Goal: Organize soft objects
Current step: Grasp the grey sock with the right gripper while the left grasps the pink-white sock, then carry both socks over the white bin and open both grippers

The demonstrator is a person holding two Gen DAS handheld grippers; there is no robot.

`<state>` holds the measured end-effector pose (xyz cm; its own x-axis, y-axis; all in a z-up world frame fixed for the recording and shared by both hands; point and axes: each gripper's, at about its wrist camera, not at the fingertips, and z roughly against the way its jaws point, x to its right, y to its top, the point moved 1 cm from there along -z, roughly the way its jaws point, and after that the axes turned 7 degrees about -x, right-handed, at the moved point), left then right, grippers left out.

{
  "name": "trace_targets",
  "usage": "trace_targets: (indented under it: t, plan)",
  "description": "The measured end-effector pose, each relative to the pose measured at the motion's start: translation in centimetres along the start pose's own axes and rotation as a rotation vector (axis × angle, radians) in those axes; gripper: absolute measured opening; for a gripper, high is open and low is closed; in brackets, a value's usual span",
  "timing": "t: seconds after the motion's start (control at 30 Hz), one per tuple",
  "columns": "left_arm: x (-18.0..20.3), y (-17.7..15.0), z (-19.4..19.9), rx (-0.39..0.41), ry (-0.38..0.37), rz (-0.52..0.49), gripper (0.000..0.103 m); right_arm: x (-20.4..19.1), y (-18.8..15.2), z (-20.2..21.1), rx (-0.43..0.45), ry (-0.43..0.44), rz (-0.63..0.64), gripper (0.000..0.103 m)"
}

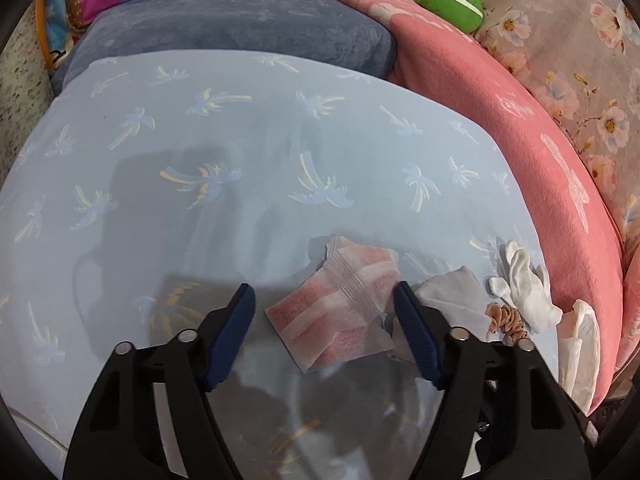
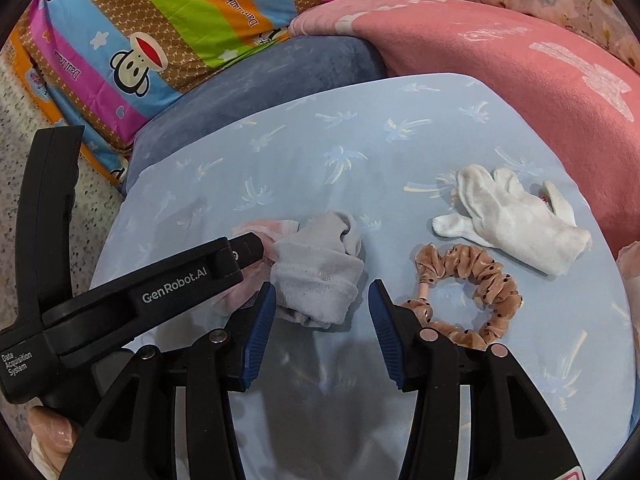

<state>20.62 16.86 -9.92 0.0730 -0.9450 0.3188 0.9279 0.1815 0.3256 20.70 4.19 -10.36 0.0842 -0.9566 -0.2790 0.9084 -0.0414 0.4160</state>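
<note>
With both grippers' jaws apart, the left gripper (image 1: 324,304) over the pink washcloth (image 1: 340,304) and the right gripper (image 2: 322,300) over the grey sock (image 2: 320,276), the overlapping pieces could be snagged together.

On the sheet (image 2: 400,136) the towel (image 1: 340,304) lies leftmost, with the sock (image 2: 320,276) touching its right edge. Right of the sock lies the scrunchie (image 2: 472,300), and behind the scrunchie the glove (image 2: 512,220). A cushion (image 2: 280,84) sits behind the sheet, a blanket (image 2: 540,80) along its right side, and a quilt (image 2: 160,20) behind the cushion.
</note>
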Motion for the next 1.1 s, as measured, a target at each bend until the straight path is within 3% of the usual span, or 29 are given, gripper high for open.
trace_targets:
  t: [0.03,0.1,0.2,0.27,0.37,0.73,1.1]
  plan:
    - [-0.1,0.0,-0.1,-0.007,-0.010,0.006,0.058,0.1,-0.1,-0.1,-0.005,0.005,0.000,0.042]
    - [-0.3,-0.1,-0.2,-0.011,-0.021,0.015,0.054,0.1,-0.2,-0.4,-0.017,0.013,0.004,0.028]
    - [-0.2,-0.2,0.0,-0.018,-0.037,0.015,0.037,0.0,-0.4,-0.3,-0.017,0.012,0.016,0.017]
    - [-0.1,-0.3,0.2,-0.025,-0.055,0.018,0.026,0.1,-0.6,0.1,-0.013,0.013,0.018,0.014]
    - [0.4,-0.7,0.8,-0.017,-0.061,0.011,0.019,0.3,-1.0,1.2,0.005,0.017,0.014,0.013]
    - [5.3,-1.8,4.7,0.053,-0.092,-0.069,0.018,2.6,-1.9,8.0,0.126,0.017,-0.033,0.013]
    - [13.1,-3.8,7.9,0.112,-0.130,-0.222,0.018,7.4,-3.5,16.4,0.266,-0.022,-0.107,0.013]
